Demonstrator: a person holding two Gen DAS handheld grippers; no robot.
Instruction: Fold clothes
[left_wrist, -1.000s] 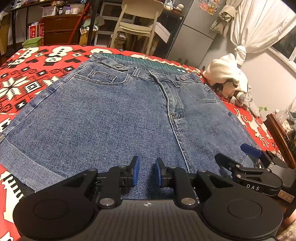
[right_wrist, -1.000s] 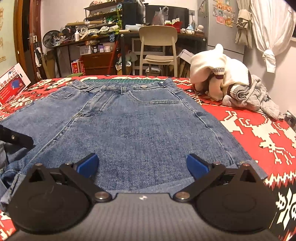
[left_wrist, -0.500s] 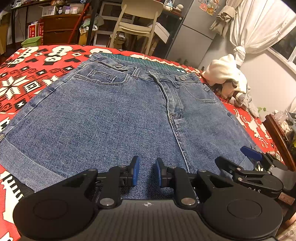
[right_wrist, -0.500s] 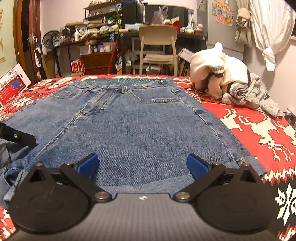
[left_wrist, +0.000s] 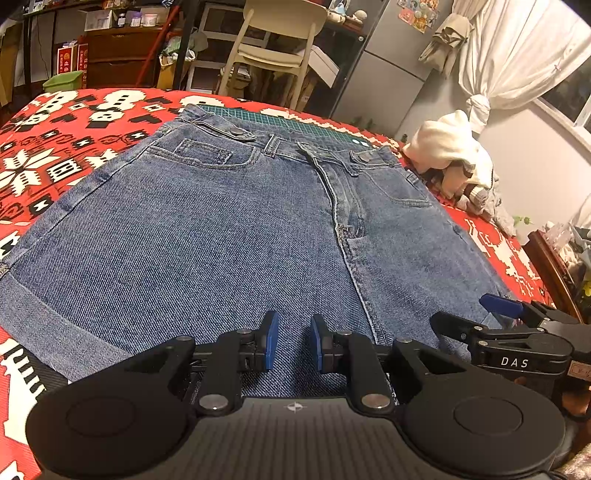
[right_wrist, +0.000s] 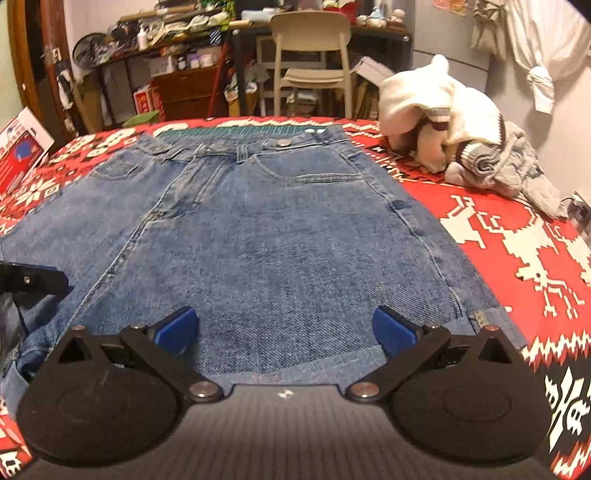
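Denim shorts (left_wrist: 229, 236) lie flat on the red patterned bed (left_wrist: 55, 155), waistband at 12 o'clock, hems at 6 o'clock toward both claws. Long axis of the garment runs 12 to 6, straight along both cameras' line of sight.

Left claw (left_wrist: 292, 345): blue pads nearly together, narrow gap, denim visible in the gap; whether cloth is actually pinched cannot be told. It sits at the near hem close to the centre seam, which passes just to its 1 o'clock.

Right claw (right_wrist: 286, 332): spread wide, holding nothing, poised over the cuffed hem of the right leg.

In the left wrist view the right claw (left_wrist: 476, 314) shows at 3 o'clock, near the shorts' outer edge.

Judgement: each claw is nearest its own leg hem; likely next step is taking both hems and carrying them toward 12 o'clock.

Sweater heap (right_wrist: 454, 136) lies at 2 o'clock, well apart.
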